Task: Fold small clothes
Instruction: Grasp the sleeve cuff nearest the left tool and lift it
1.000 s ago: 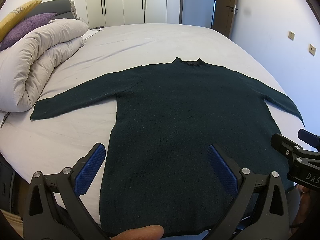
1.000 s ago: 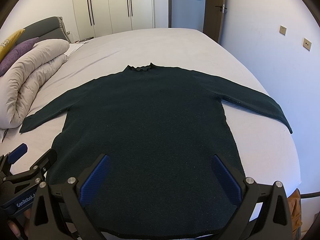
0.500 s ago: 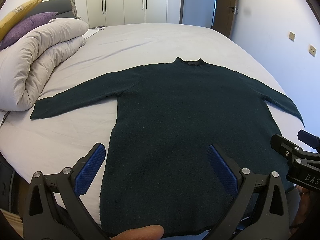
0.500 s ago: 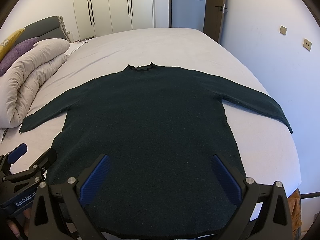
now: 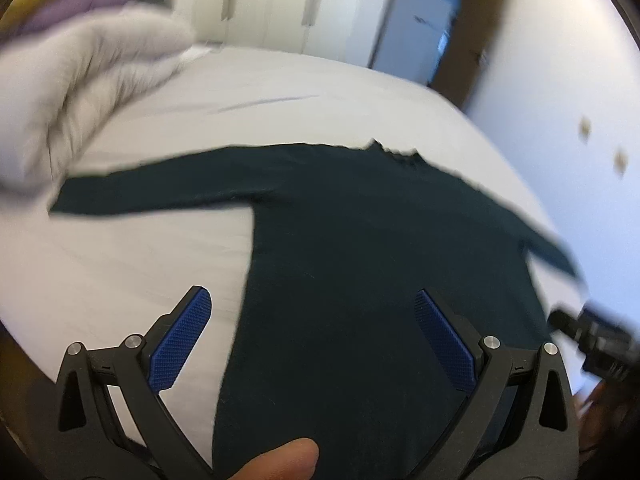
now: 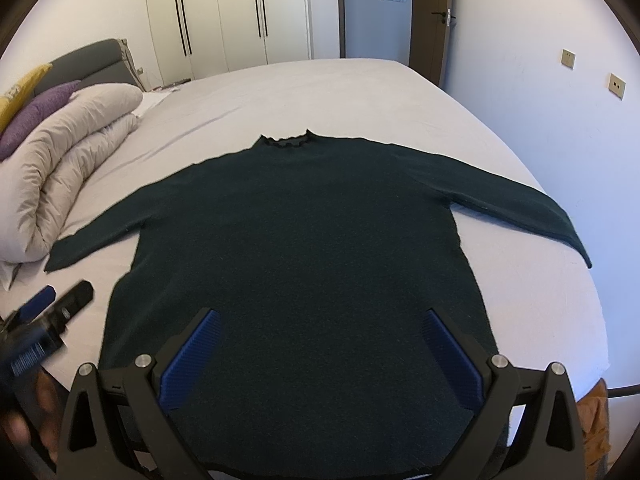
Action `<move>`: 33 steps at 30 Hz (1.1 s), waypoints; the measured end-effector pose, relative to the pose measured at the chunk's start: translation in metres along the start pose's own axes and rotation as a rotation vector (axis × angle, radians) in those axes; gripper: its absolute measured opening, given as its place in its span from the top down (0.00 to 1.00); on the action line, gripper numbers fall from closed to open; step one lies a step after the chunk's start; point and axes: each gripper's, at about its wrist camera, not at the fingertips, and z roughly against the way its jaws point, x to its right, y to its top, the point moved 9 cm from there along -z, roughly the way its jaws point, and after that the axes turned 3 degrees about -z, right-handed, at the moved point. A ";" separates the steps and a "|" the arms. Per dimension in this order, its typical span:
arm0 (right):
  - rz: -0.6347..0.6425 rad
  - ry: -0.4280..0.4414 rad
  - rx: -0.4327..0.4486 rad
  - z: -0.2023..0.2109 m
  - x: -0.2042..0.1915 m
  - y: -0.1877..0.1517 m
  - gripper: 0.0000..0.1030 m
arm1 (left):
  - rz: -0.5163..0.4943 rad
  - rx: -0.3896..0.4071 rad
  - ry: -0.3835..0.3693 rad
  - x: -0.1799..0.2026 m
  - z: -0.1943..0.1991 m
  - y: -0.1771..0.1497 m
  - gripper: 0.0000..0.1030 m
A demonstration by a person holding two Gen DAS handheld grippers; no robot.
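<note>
A dark green sweater (image 6: 296, 248) lies flat and face-up on the pale grey bed sheet (image 6: 320, 92), its ruffled collar (image 6: 286, 143) pointing toward the wardrobe (image 6: 224, 12) and both sleeves spread out to the sides. The right gripper (image 6: 318, 344) hovers above the sweater's lower body with its blue-padded jaws wide apart and nothing between them. The left gripper (image 5: 312, 332) is likewise spread wide and empty; its left pad sits over bare sheet just beside the sweater's left edge, its right pad over the knit (this view is heavily motion-blurred, so finer detail is lost). A thumb tip (image 5: 280, 462) shows at the bottom of the left view. In the right view the left gripper appears blurred at the lower left, above the sheet near the left sleeve cuff (image 6: 60, 256). A rolled beige duvet (image 6: 60, 160) lies at the left side of the bed, with a purple pillow (image 6: 36, 114) and a yellow one (image 6: 16, 90) behind it.
</note>
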 end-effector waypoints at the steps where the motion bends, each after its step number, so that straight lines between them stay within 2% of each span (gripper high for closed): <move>1: -0.006 0.013 0.003 -0.001 -0.002 0.001 0.00 | 0.059 0.001 -0.021 -0.015 -0.002 0.005 0.00; 2: -0.015 0.032 0.007 -0.001 -0.004 0.003 0.00 | 0.138 0.008 -0.046 -0.039 -0.005 0.011 0.00; 5: -0.036 0.074 0.009 -0.005 -0.012 0.007 0.00 | 0.288 0.054 -0.082 -0.091 -0.010 0.025 0.00; 8: -0.030 0.105 0.015 -0.010 -0.025 0.012 0.00 | 0.440 0.169 -0.084 -0.157 -0.005 0.043 0.00; 9: -0.021 0.110 0.016 -0.011 -0.030 0.014 0.00 | 0.476 0.170 -0.096 -0.172 -0.007 0.046 0.00; 11: -0.003 0.120 0.007 -0.018 -0.042 0.015 0.00 | 0.578 0.110 -0.132 -0.207 -0.017 0.046 0.00; 12: 0.002 0.127 0.003 -0.020 -0.047 0.016 0.00 | 0.690 0.083 -0.172 -0.232 -0.024 0.044 0.00; 13: 0.007 0.133 -0.003 -0.023 -0.053 0.016 0.00 | 0.761 0.086 -0.193 -0.247 -0.026 0.043 0.00; 14: 0.009 0.138 -0.008 -0.026 -0.058 0.016 0.00 | 0.885 0.108 -0.212 -0.275 -0.029 0.040 0.00; 17: 0.019 0.154 -0.031 -0.034 -0.074 0.016 0.00 | 1.082 0.141 -0.230 -0.325 -0.039 0.037 0.00; 23: 0.046 0.146 -0.068 -0.050 -0.093 0.013 0.00 | 1.246 0.179 -0.265 -0.367 -0.067 0.039 0.01; 27: 0.044 0.144 -0.081 -0.053 -0.095 0.010 0.00 | 1.267 0.201 -0.251 -0.378 -0.080 0.045 0.01; 29: 0.043 0.140 -0.083 -0.054 -0.095 0.010 0.00 | 1.261 0.210 -0.247 -0.371 -0.083 0.047 0.01; 31: 0.037 0.139 -0.087 -0.056 -0.094 0.009 0.00 | 1.255 0.229 -0.259 -0.368 -0.090 0.051 0.05; 33: 0.035 0.137 -0.092 -0.058 -0.093 0.008 0.00 | 1.253 0.234 -0.289 -0.367 -0.102 0.056 0.21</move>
